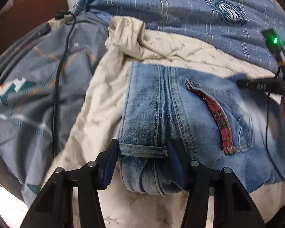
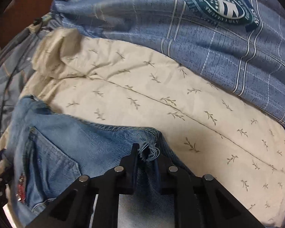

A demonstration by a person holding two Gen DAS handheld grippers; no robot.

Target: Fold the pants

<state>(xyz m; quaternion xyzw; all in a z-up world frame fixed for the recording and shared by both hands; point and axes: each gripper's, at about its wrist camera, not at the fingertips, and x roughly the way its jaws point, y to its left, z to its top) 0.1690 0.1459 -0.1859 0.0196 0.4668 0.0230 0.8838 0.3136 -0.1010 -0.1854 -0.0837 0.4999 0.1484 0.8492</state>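
Light blue jeans (image 1: 180,114) lie folded on a cream leaf-print sheet (image 1: 96,114), with a red plaid pocket trim (image 1: 218,117) facing up. My left gripper (image 1: 142,152) straddles the thick folded waistband with its belt loop; the jaws stand wide, and I cannot tell whether they squeeze it. In the right wrist view the jeans (image 2: 85,148) lie at lower left, and my right gripper (image 2: 147,153) is shut on their frayed hem. The right gripper also shows at the right edge of the left wrist view (image 1: 256,84).
A blue plaid duvet with a green crest (image 2: 218,47) is bunched along the far side. A grey patterned blanket (image 1: 28,95) with a black cable (image 1: 57,95) across it lies to the left. A brown chair back (image 1: 28,9) stands at upper left.
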